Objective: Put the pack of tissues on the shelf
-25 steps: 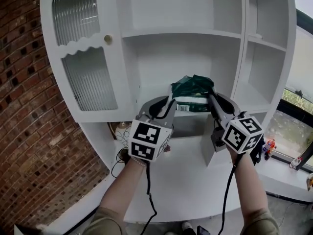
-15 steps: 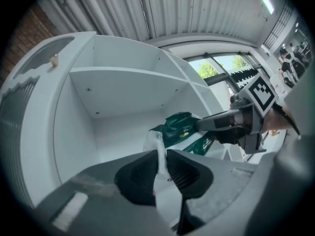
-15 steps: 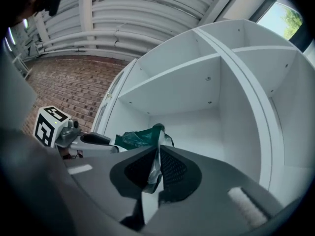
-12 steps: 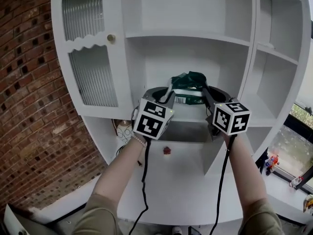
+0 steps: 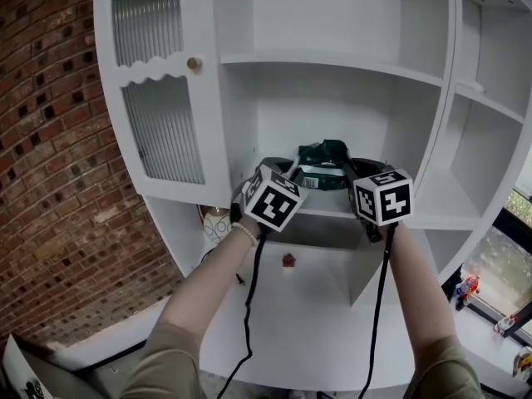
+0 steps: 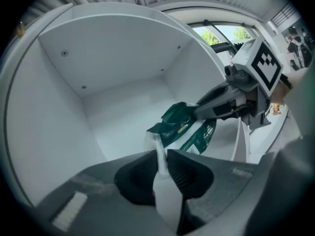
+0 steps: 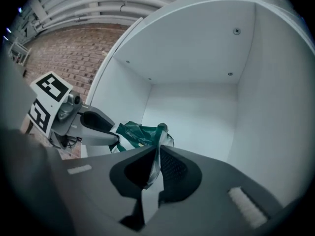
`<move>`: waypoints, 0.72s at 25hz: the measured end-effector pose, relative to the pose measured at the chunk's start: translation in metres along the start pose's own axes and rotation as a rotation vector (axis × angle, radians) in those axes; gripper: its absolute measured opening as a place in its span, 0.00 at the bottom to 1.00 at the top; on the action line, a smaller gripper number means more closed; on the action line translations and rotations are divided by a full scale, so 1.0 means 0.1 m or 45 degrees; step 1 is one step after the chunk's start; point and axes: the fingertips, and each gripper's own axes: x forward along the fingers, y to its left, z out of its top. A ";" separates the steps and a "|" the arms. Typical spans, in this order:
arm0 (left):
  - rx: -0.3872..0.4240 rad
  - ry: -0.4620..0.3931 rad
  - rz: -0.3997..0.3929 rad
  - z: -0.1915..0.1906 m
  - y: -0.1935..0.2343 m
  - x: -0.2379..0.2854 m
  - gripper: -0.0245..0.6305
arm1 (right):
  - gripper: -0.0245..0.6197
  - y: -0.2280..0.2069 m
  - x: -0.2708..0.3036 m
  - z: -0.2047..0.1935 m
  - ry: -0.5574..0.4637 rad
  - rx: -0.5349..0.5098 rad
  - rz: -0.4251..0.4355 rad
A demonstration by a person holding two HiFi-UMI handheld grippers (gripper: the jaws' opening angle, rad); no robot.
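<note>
A green and white pack of tissues (image 5: 322, 166) hangs between both grippers inside the middle bay of a white shelf unit (image 5: 332, 58). My left gripper (image 5: 289, 173) is shut on the thin plastic at the pack's left end; the pack (image 6: 188, 128) shows just beyond its jaws. My right gripper (image 5: 352, 171) is shut on the wrapper at the right end, with the pack (image 7: 140, 134) ahead of it. The left gripper (image 7: 93, 127) also appears in the right gripper view, and the right gripper (image 6: 221, 104) in the left gripper view. The pack sits low over the shelf board (image 5: 432, 198); contact cannot be told.
A cabinet door with ribbed glass (image 5: 162, 127) and a brass knob (image 5: 194, 63) stands left of the bay. A brick wall (image 5: 50, 181) is further left. Below, a white counter (image 5: 307, 306) carries a small red object (image 5: 288, 260) and a round jar (image 5: 217, 221).
Both grippers have carried the pack up and forward into the middle shelf bay. My head view has come closer to the cabinet.
</note>
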 end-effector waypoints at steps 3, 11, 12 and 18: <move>-0.008 0.059 -0.027 -0.10 -0.04 0.07 0.16 | 0.06 0.01 0.06 -0.11 0.081 -0.040 0.006; 0.069 0.115 0.000 -0.12 -0.06 0.12 0.16 | 0.08 0.01 0.09 -0.22 0.191 -0.116 0.004; 0.084 0.114 0.007 -0.12 -0.06 0.12 0.16 | 0.09 0.00 0.09 -0.24 0.197 -0.117 0.007; 0.146 0.113 0.055 -0.13 -0.04 0.14 0.22 | 0.12 -0.02 0.07 -0.28 0.195 -0.082 0.010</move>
